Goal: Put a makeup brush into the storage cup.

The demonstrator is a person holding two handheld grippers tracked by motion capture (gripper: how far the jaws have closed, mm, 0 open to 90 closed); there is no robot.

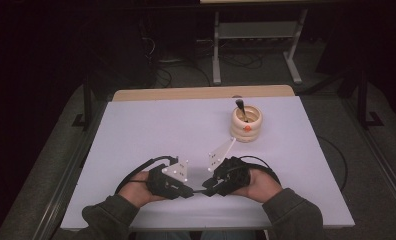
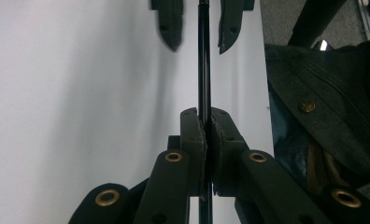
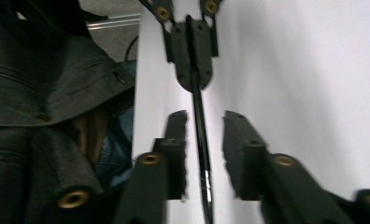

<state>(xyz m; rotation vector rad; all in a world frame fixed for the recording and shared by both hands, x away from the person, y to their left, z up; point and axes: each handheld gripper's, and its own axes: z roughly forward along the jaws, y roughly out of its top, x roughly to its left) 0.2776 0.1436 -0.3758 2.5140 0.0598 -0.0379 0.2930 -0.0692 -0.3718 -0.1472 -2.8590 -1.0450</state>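
Fingers of the left gripper (image 2: 205, 135) clenched a thin black rod (image 2: 204, 60) low over the surface (image 1: 151, 130); the right gripper (image 3: 204, 154) stood released around it. Handover seemed underway; next, the right should withdraw.

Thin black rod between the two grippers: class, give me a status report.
Left hand-held gripper shut on the thin black rod. Right hand-held gripper open around it, pads clear. Nothing in the way.

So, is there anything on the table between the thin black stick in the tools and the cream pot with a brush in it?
Nothing visible does. The black stick is clamped in the left tool, and the table is bare up to the pot.
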